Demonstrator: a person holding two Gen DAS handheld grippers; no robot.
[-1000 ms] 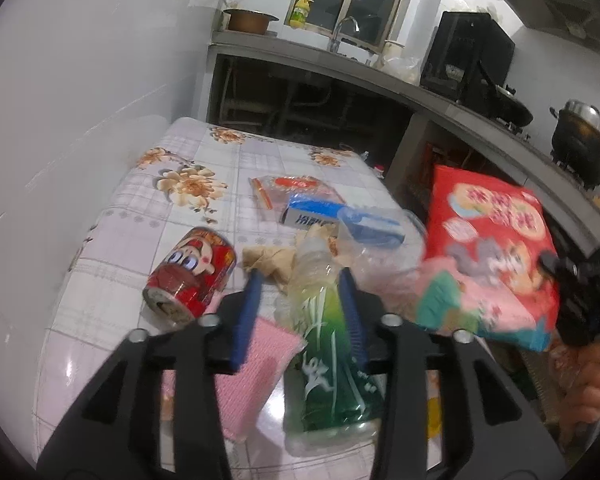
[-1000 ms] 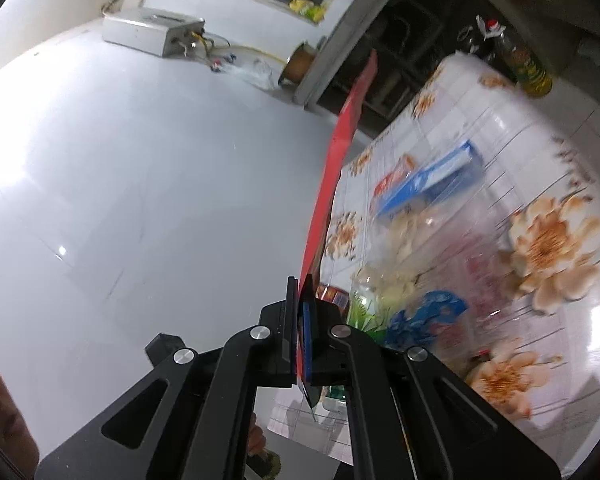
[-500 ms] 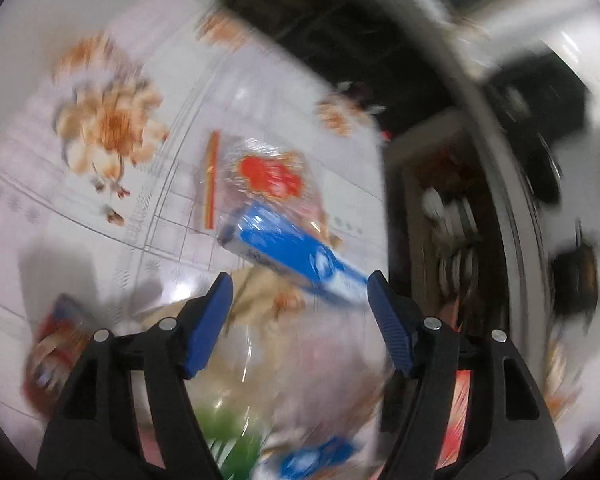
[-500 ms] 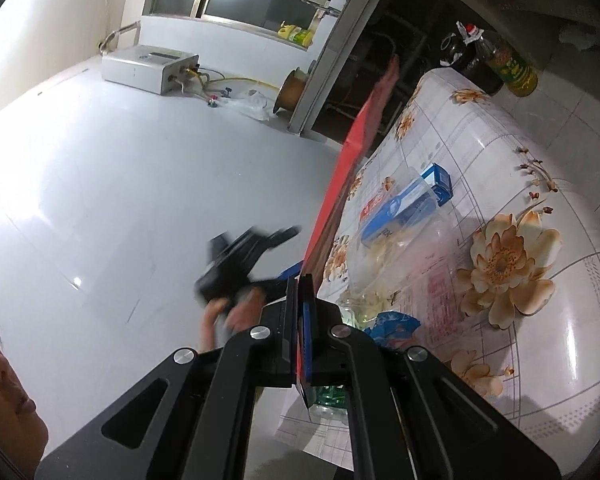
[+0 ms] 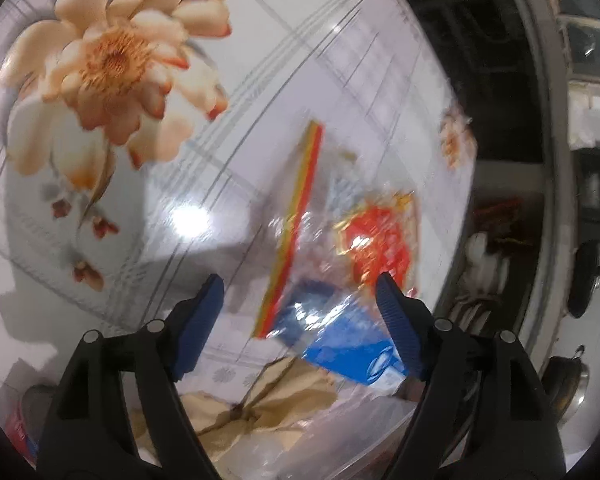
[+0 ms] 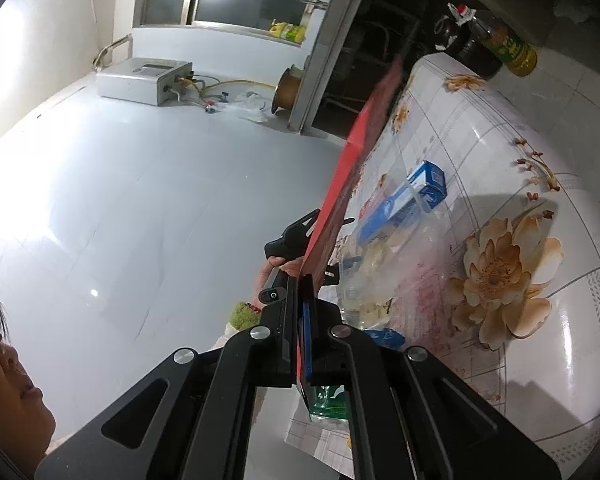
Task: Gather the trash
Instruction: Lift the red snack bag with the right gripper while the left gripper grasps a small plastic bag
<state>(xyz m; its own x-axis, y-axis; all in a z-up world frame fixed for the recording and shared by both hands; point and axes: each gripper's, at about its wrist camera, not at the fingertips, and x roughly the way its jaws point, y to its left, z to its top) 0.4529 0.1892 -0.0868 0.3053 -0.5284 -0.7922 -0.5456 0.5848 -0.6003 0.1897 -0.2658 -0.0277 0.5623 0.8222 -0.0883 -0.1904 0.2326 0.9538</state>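
Note:
My left gripper is open and empty, low over the flowered table. Between its blue pads lie a clear wrapper with a red print and striped edge and a blue and white box. A crumpled beige paper lies just below. My right gripper is shut on a red snack bag, seen edge-on and held up above the table. The blue box and a clear plastic bag lie beyond it. The left gripper shows behind the red bag.
A red can lies at the lower left edge. A green bottle lies under the right gripper. Oil bottles stand on the floor past the table's far end. A kitchen counter runs along the right. A white wall borders the table.
My left gripper opened, let go of the green bottle and moved forward over the table to the wrapper and blue box. The right gripper still holds the red bag, a little higher.

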